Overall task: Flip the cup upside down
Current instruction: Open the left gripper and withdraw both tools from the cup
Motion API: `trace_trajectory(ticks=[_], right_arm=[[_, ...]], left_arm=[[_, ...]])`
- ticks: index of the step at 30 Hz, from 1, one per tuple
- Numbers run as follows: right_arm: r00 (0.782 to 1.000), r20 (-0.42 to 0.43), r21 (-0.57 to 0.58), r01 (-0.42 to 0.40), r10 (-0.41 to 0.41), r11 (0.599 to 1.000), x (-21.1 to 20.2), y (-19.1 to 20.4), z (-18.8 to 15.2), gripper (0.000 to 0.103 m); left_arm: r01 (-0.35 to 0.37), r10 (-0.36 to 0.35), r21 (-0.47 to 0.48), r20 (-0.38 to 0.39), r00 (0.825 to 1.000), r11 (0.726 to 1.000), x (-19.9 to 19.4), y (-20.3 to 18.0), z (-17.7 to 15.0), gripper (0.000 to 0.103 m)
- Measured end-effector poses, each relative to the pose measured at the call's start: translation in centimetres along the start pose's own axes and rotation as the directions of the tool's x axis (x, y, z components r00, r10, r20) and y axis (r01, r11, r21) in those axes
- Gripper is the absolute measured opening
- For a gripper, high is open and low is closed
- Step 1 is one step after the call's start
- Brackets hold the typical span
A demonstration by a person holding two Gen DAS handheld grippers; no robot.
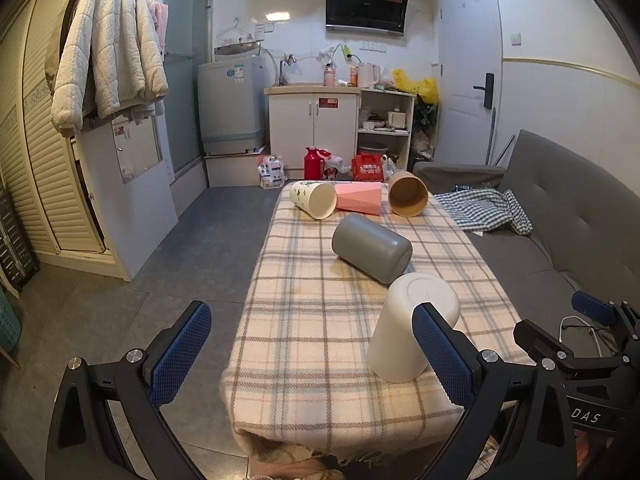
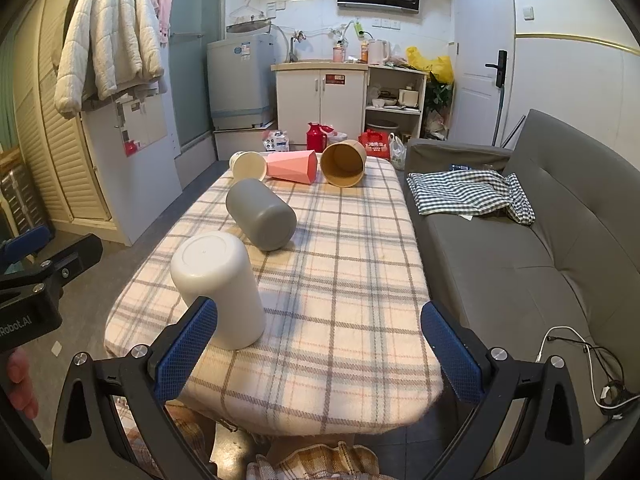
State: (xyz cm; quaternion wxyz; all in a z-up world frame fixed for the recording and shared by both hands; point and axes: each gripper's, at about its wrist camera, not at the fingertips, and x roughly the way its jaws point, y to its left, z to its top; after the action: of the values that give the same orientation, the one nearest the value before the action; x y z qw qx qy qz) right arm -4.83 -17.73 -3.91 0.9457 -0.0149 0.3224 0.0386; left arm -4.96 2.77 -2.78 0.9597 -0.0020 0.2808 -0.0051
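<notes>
A white cup point(image 1: 412, 328) stands upside down near the front of the plaid-covered table point(image 1: 304, 344); it also shows in the right wrist view point(image 2: 220, 288). A grey cup point(image 1: 372, 248) point(image 2: 260, 214) lies on its side behind it. At the far end lie a cream printed cup point(image 1: 314, 199) point(image 2: 248, 165), a pink faceted cup point(image 1: 360, 198) point(image 2: 294, 166) and a brown paper cup point(image 1: 408, 199) point(image 2: 344, 163). My left gripper point(image 1: 316, 356) is open and empty, left of the white cup. My right gripper point(image 2: 320, 352) is open and empty, right of it.
A grey sofa point(image 2: 520, 240) with a checked cloth point(image 2: 472, 192) runs along the table's right side. Cables point(image 2: 592, 360) lie on the floor by it. A cabinet point(image 1: 312, 120), washing machine point(image 1: 232, 104) and red bags point(image 1: 366, 168) stand beyond the table.
</notes>
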Motion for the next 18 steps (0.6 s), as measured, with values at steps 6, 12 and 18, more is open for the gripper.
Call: trace_trajectory(ticks=[6,12,18], right_arm=[[1.000,0.001,-0.001,-0.001,0.001,1.000,-0.04,0.03,0.05,0.102],[1.000,0.000,0.000,-0.001,0.001,1.000,-0.04,0.05,0.06,0.102],[1.000,0.000,-0.001,0.000,0.000,1.000,-0.04,0.06,0.07,0.102]], left_arm=[[0.000,0.000,0.001,0.000,1.000,1.000,0.00,-0.01,0.02,0.103],[0.000,0.000,0.002,0.000,1.000,1.000,0.00,-0.01,0.04,0.103],[-0.001,0.001,0.002,0.000,1.000,1.000,-0.01,-0.01,0.06,0.103]])
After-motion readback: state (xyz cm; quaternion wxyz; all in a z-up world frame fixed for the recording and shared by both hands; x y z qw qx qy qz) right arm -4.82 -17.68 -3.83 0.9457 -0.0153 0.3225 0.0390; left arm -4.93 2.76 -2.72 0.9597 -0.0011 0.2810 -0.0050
